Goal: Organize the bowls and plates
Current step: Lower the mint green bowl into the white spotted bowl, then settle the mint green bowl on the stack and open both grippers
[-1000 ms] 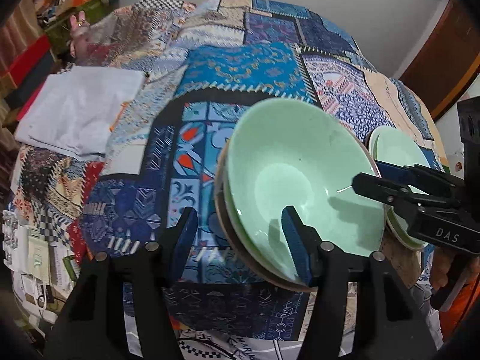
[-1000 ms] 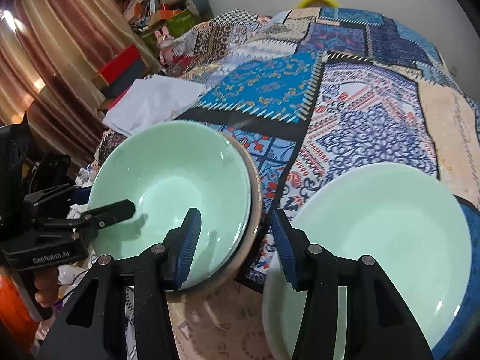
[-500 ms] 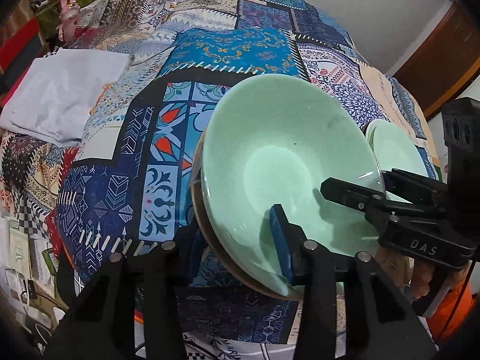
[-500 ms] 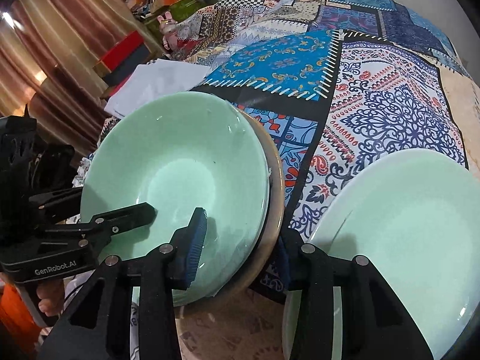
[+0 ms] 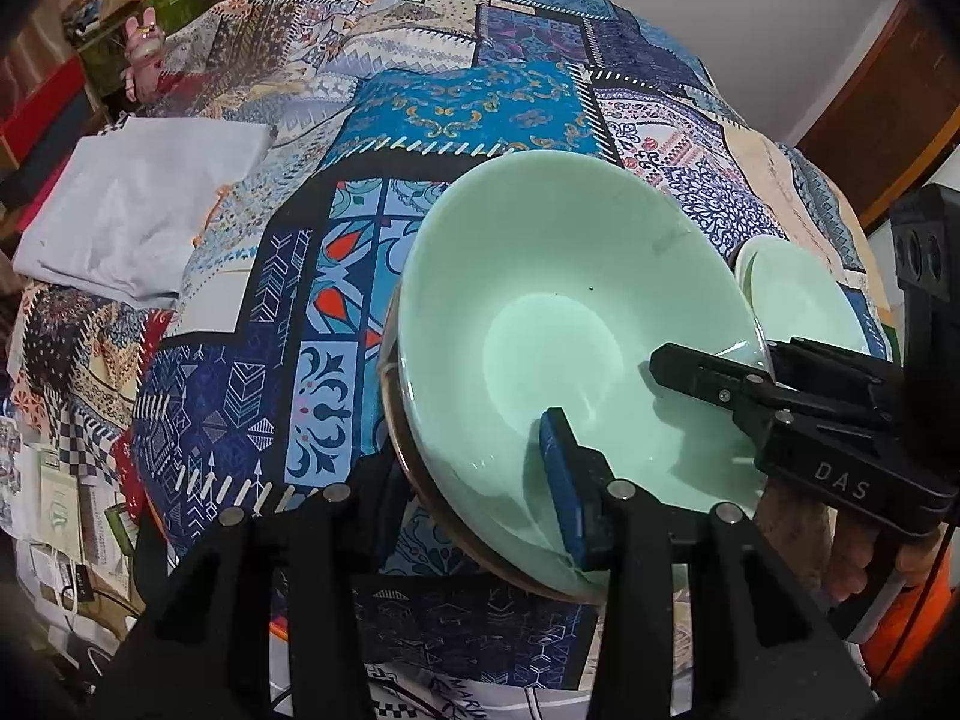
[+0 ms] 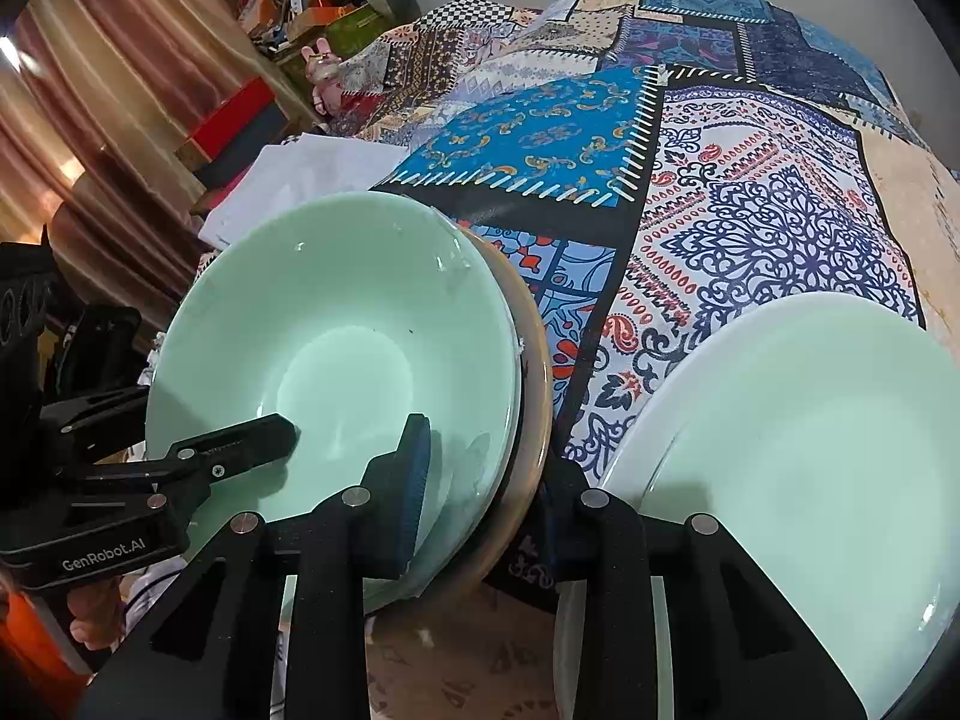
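Left wrist view: patchwork cloth (image 5: 456, 114) over the tabletop, folded white cloth (image 5: 138, 222) at its left, brown curtains (image 6: 108, 120) and clutter beyond. Since a second ago both grippers have closed in on the stacked green bowls (image 5: 570, 312), which were unclasped then; the left gripper (image 5: 480, 492) now has its jaws clamped on the stack's near-left rim, and the right gripper (image 6: 486, 486), jaws just closing, clamps the right rim, one blue pad inside, the other under the brown bottom bowl (image 6: 531, 372). Green plate (image 6: 810, 468) lies just beside, right.
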Motion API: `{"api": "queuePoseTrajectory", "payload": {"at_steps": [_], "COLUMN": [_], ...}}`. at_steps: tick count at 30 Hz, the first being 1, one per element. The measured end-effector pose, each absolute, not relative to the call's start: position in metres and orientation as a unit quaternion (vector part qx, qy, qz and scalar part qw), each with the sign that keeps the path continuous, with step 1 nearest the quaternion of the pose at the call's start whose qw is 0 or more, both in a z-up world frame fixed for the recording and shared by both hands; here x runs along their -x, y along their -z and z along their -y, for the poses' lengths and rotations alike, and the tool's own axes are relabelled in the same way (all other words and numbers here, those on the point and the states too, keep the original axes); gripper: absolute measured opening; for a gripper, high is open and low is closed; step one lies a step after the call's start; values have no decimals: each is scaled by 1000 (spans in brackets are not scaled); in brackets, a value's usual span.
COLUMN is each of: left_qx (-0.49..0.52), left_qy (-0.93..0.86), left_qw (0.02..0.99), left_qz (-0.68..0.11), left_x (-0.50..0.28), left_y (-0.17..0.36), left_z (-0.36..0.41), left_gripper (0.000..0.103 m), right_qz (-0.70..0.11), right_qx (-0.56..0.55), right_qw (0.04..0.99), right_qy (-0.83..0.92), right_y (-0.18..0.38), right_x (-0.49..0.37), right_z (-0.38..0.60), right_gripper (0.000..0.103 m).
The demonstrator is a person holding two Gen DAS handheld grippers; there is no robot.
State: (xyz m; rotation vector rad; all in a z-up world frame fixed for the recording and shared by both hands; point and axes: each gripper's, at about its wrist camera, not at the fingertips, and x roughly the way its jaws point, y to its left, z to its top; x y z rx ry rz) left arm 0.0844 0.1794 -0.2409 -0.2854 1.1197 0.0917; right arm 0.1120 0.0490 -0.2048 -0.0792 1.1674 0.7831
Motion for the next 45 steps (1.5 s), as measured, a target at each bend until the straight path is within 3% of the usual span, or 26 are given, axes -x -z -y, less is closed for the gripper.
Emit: {"api": "queuePoseTrajectory", "payload": {"at_steps": [45], "left_qx": [110], "left_qy": [22], "left_qw": [869], "left_qz": [-483], "left_x": [-109], "left_y": [182], "left_z": [-112], "left_gripper": [39], "right_qz": [-492], "right_qx": [-1], "right_qw": [817], "right_qy": [-301], "right_y": [141], "right_x": [-111], "right_z": [34], "right_gripper": [27]}}
